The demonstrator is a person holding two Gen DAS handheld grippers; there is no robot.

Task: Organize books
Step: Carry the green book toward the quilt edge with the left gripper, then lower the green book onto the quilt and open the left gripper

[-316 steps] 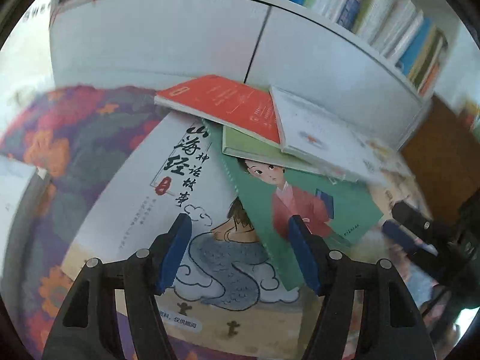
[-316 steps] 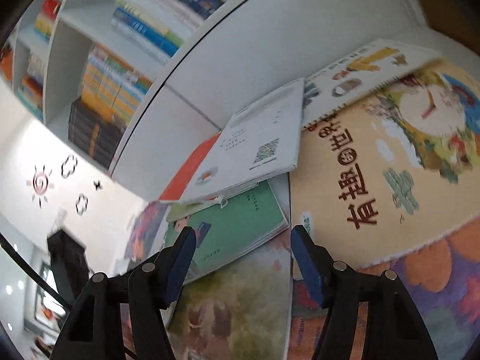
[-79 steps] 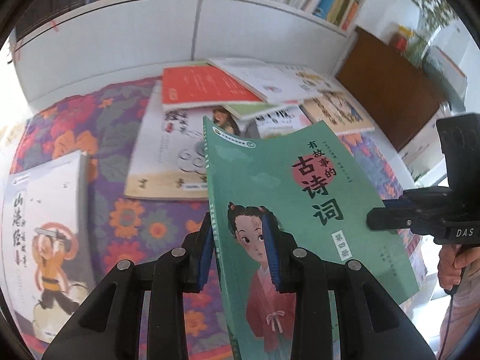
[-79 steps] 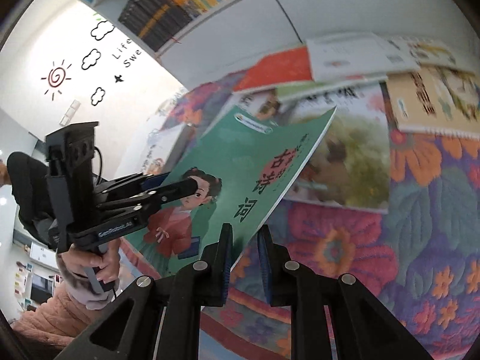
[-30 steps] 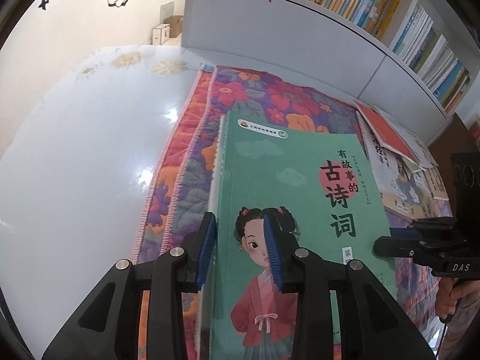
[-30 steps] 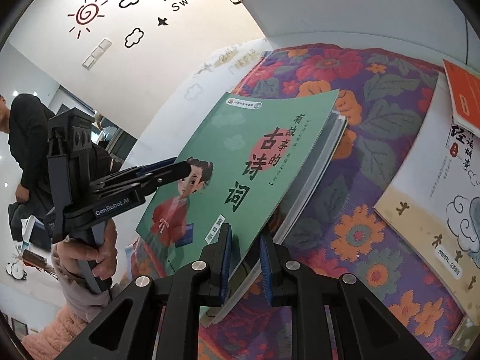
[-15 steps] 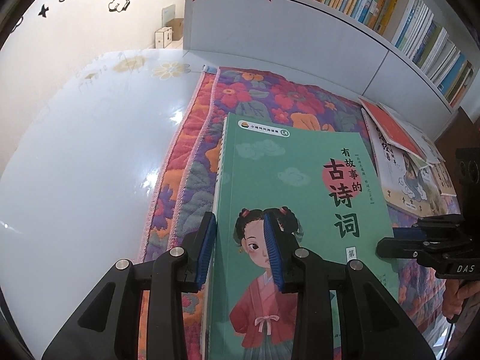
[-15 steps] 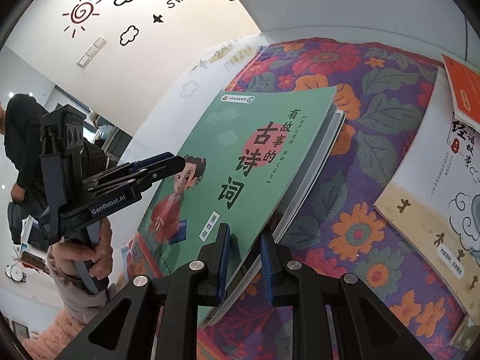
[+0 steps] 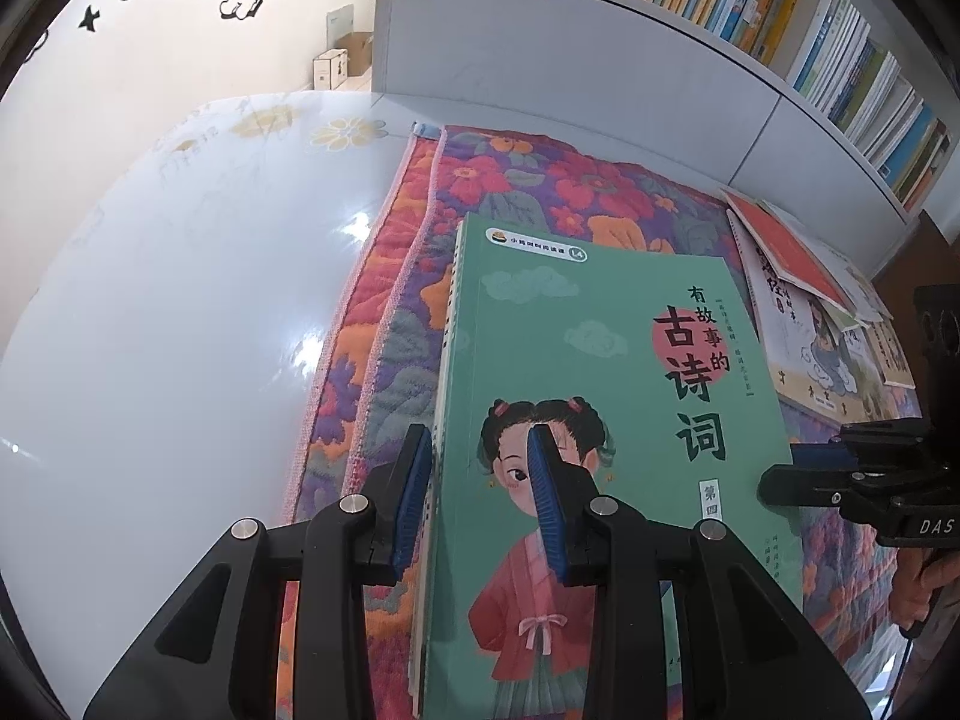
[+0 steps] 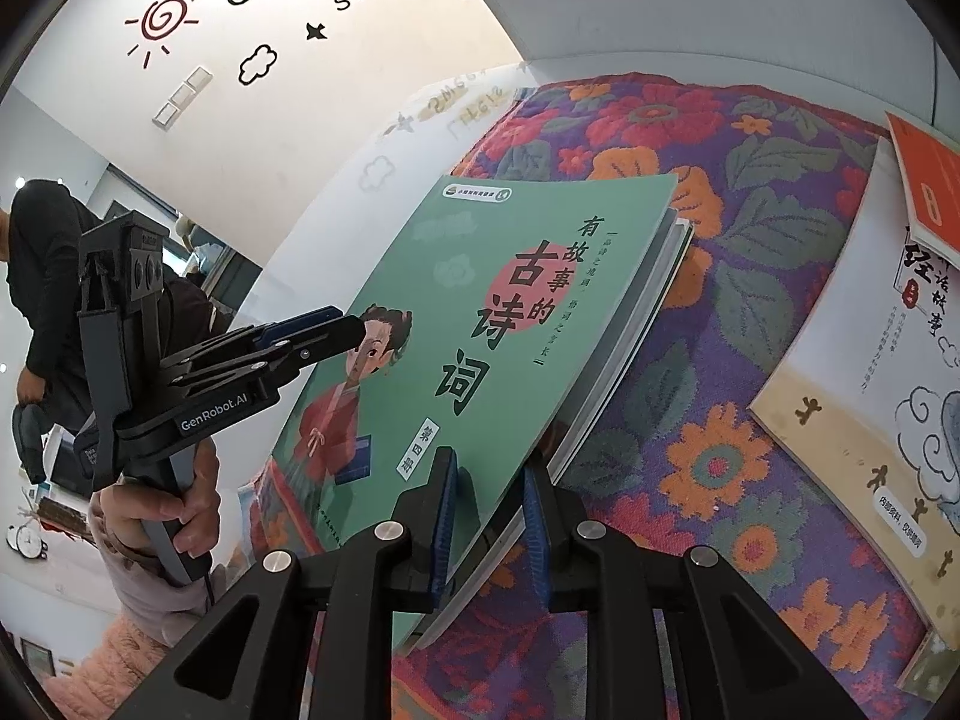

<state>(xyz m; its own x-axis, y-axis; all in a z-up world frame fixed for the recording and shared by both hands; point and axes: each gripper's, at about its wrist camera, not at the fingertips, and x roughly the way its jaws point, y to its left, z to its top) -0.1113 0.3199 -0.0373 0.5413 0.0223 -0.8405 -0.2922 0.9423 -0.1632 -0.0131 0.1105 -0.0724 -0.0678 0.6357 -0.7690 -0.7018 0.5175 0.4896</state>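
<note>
Green poetry book w/ the girl in a red robe on the cover is gripped from two sides. Left gripper has its jaws clamped on the near spine-side edge, blue pads pressing both faces. Right gripper jaws are pinched on the book's near right edge, cover side and underside. Book sits tilted, far end low over the floral quilted mat, right on top of another thin book whose pages peek out under it. Further right there's a loose pile: white storybook w/ cloud drawings, orange-red book overlapping its top. Left of the mat is a glossy white worktop; at the back, a bookshelf packed w/ spines.
</note>
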